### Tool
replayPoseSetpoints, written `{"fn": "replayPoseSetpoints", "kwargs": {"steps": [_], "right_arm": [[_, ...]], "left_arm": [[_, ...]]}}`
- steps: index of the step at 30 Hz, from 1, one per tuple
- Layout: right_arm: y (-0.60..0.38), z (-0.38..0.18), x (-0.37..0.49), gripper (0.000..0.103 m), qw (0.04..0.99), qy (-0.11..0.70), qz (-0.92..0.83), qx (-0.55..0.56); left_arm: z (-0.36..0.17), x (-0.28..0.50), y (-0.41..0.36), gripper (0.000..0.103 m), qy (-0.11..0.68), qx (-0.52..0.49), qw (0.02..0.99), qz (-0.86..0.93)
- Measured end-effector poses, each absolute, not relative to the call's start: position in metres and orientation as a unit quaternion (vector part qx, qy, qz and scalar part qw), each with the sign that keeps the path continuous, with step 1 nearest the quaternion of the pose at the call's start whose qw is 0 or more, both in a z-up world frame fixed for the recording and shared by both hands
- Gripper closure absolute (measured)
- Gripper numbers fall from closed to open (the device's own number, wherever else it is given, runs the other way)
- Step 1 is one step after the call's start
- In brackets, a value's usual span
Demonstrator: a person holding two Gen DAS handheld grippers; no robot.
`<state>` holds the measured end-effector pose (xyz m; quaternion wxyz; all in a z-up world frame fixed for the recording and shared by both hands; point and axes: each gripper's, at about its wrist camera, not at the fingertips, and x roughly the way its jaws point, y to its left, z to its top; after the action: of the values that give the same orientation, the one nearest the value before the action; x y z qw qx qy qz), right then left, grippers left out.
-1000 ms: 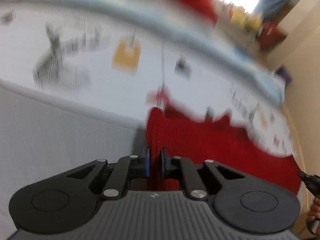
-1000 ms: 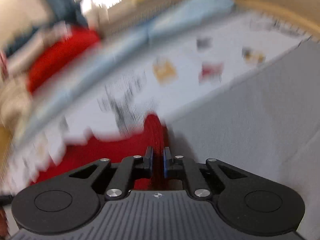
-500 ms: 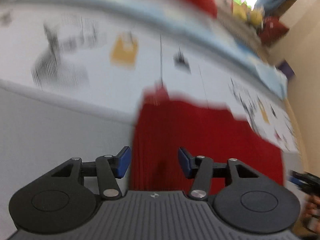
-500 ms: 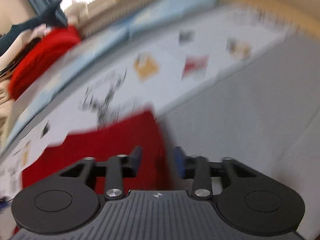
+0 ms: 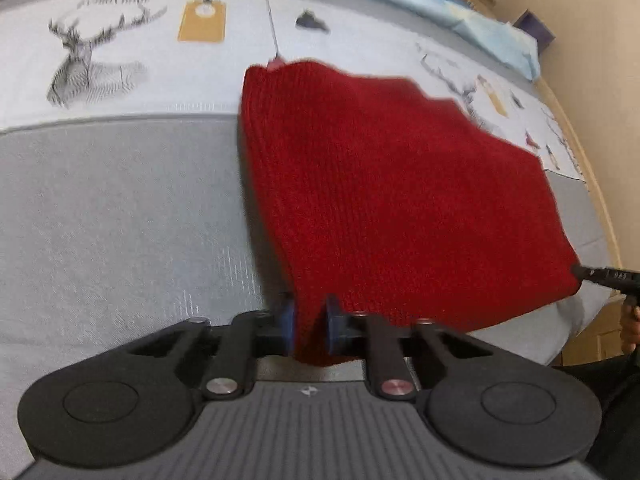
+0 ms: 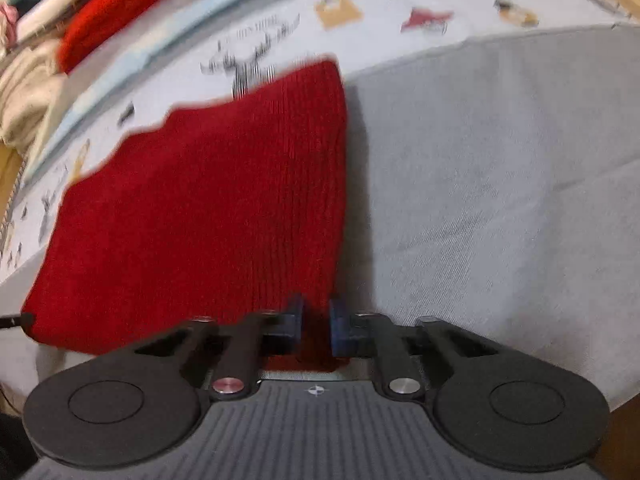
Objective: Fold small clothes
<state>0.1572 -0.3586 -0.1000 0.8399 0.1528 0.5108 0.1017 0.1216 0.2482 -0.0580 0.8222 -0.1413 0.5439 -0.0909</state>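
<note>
Bed surface: a pale grey woven cover (image 5: 120, 216) with a white printed sheet bearing stag and tag drawings (image 5: 96, 48) beyond it; it serves as the flat folding area.
Garment: the red ribbed knitted piece (image 5: 392, 184) lies spread across the grey cover, its far edge reaching onto the printed sheet. It looks already doubled, a thick folded edge showing along its left side in the left view, so I judge one fold is made and another is being set up.
Placement: each near corner sits at one gripper, which would let both hands lift the near edge evenly and carry it over.
Spare clothes: a heap of red and cream fabric (image 6: 100, 20) lies well apart at the far side, probably waiting their turn.
Left gripper (image 5: 308, 326): jaws narrow, blue pads on either side of the near left corner of the knit, apparently closing on it.
Right gripper (image 6: 316, 324): jaws equally narrow, pads flanking the near right corner; whether the pinch is firm cannot be told.
</note>
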Motion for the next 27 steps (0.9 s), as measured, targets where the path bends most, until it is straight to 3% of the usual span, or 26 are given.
{"fn": "replayPoseSetpoints", "kwargs": {"steps": [3,5,7,10,17,21,24,27], "right_arm": [[-0.380,-0.065,0.145,0.093,0.891,0.393,0.089,0.211],[-0.380,-0.053,0.141,0.093,0.911,0.355,0.081,0.194],[-0.380,-0.065,0.147,0.093,0.903,0.392,0.053,0.170],[-0.380,-0.107,0.160,0.090,0.844,0.508,0.021,0.169],[-0.363,-0.081,0.145,0.082,0.889,0.443,0.032,0.110],[-0.370,-0.092,0.158,0.077,0.867,0.475,0.079,0.129],[-0.356,-0.115,0.165,0.071,0.839,0.537,0.056,0.063],[-0.359,-0.110,0.164,0.068,0.846,0.526,0.050,0.070]], "left_arm": [[-0.033,0.110,0.255,0.090,0.487,-0.192,0.845,-0.115],[-0.028,0.105,0.256,0.090,0.480,-0.206,0.842,-0.131],[-0.046,0.106,0.248,0.089,0.535,-0.163,0.822,-0.110],[-0.067,0.109,0.235,0.086,0.584,-0.094,0.802,-0.083],[-0.036,0.107,0.250,0.085,0.505,-0.163,0.840,-0.115],[-0.060,0.111,0.220,0.085,0.559,-0.088,0.811,-0.147],[-0.093,0.111,0.204,0.086,0.614,-0.009,0.779,-0.125],[-0.091,0.113,0.204,0.087,0.612,-0.005,0.781,-0.125]]}}
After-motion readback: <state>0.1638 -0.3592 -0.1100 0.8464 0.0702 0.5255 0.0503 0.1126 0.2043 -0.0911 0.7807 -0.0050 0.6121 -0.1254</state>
